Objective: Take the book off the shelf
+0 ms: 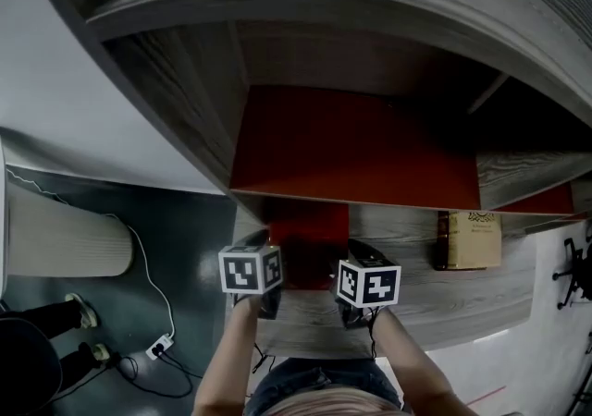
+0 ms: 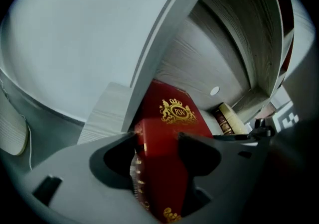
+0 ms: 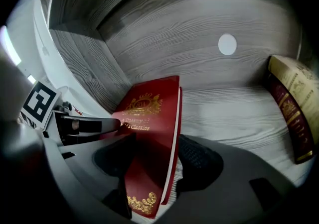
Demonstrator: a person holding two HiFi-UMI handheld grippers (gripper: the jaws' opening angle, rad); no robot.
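A red book (image 1: 310, 238) with a gold crest lies on the lower wooden shelf board (image 1: 416, 303), just under the edge of the shelf above. My left gripper (image 1: 262, 250) is at its left, spine side and my right gripper (image 1: 357, 255) at its right, page side. In the left gripper view the book (image 2: 172, 113) runs between the jaws of the left gripper (image 2: 157, 141), which stand wide. The right gripper view shows the same: the book (image 3: 149, 108) lies inside the right gripper (image 3: 154, 143), with a thin gap at the right pad.
A tan and maroon book (image 1: 472, 238) stands further right on the same board. A red panel (image 1: 351, 146) lines the shelf compartment above. On the dark floor at left lie a power strip (image 1: 159, 347) with its cable and a person's shoes (image 1: 81, 312).
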